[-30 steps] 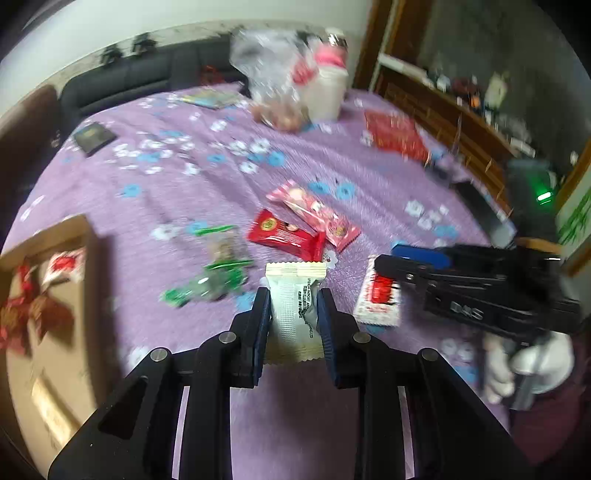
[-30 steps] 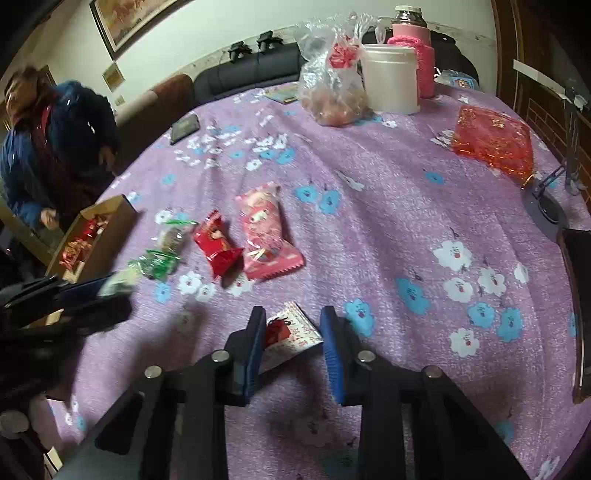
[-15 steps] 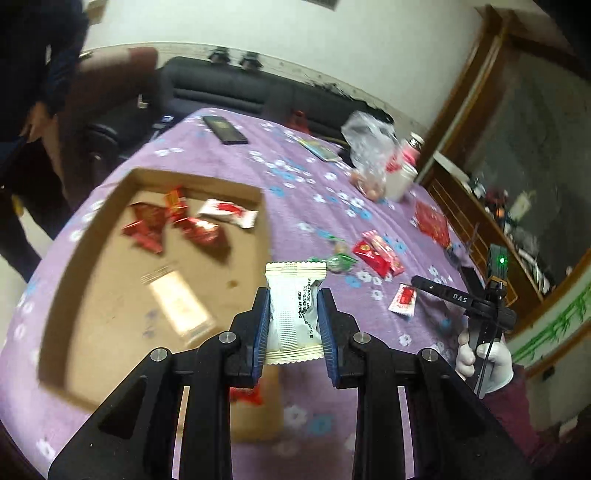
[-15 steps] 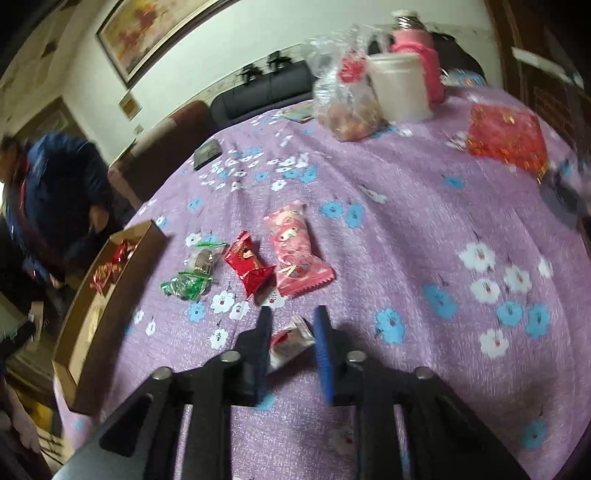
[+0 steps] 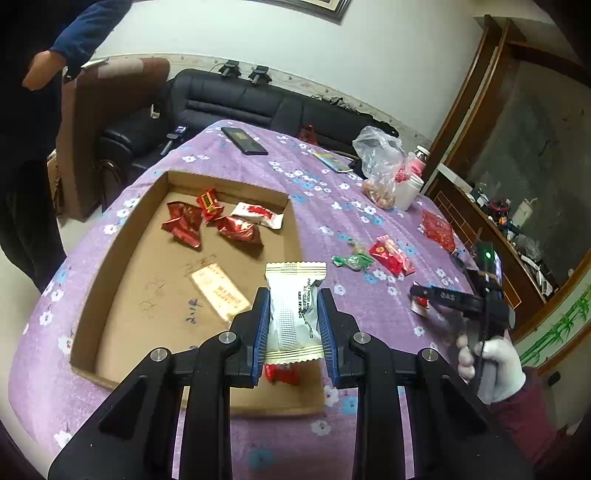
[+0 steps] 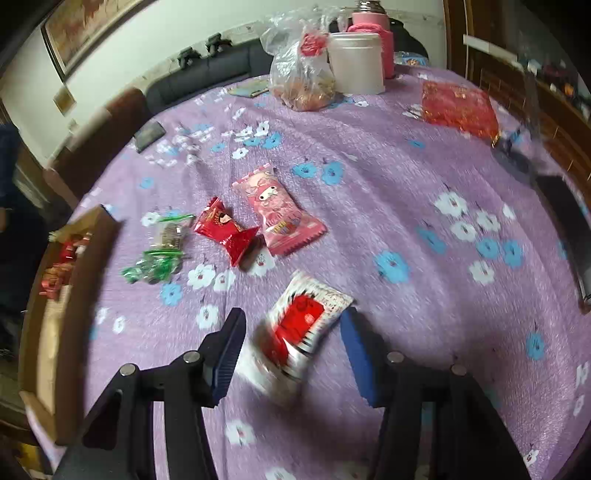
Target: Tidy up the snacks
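My left gripper (image 5: 293, 317) is shut on a white snack packet (image 5: 293, 314) and holds it above the near right part of a shallow cardboard box (image 5: 118, 240). The box holds several red and white wrapped snacks (image 5: 221, 218). My right gripper (image 6: 291, 339) is open, its jaws wide on either side of a white-and-red snack packet (image 6: 299, 328) lying on the purple floral tablecloth (image 6: 406, 206). A pink packet (image 6: 275, 210), a red packet (image 6: 223, 229) and green-wrapped candies (image 6: 160, 247) lie further out. The right gripper also shows in the left wrist view (image 5: 424, 295).
A plastic bag of food (image 6: 303, 70), a white tub (image 6: 356, 62) and a pink flask (image 6: 373, 29) stand at the far edge. A red pouch (image 6: 458, 107) lies far right. A phone (image 5: 243, 140) lies beyond the box. A person (image 5: 33, 110) stands left; a black sofa (image 5: 240, 99) is behind.
My left gripper carried the white packet from the loose snacks to above the box. My right gripper, nearly closed around the white-and-red packet, has opened wide; the packet lies between its jaws.
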Demonstrator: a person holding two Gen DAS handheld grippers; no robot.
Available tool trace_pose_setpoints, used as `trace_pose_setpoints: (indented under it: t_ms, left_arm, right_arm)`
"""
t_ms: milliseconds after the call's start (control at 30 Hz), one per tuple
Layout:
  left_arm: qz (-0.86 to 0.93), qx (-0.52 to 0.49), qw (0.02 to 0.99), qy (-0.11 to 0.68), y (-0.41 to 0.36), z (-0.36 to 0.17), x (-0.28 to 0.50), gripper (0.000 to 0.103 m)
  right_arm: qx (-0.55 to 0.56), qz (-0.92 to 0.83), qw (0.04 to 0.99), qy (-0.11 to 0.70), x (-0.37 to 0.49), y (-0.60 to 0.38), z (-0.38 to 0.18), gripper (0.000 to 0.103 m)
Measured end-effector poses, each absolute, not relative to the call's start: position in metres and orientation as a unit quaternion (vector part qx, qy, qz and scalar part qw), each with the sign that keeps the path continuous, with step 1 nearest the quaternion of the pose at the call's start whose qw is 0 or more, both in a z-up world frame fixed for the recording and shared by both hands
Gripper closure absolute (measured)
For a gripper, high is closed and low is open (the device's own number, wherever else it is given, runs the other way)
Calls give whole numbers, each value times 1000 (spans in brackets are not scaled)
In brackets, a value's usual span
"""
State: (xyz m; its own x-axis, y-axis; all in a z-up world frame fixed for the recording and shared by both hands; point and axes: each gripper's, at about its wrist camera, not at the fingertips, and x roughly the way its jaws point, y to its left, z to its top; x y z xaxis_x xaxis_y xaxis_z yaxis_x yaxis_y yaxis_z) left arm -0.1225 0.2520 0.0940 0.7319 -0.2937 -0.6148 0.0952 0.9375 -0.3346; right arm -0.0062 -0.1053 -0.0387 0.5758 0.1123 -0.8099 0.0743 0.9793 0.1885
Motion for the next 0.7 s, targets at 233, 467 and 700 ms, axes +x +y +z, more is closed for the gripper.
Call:
trace_pose_setpoints:
  t_ms: [233,467,700]
  left_arm:
    - [-65,-150,918,362,279,79,-123,78]
    - [-41,-165,906,387,304,56,-105,78]
    - [-13,-160,897,412,323,40,-75,78]
  right_arm:
    - [52,-6,888,456,-9,-89,-42,70]
    - [79,69,901,421,-33,-72,-6,70]
    - [32,200,893,401,-36,25,28,70]
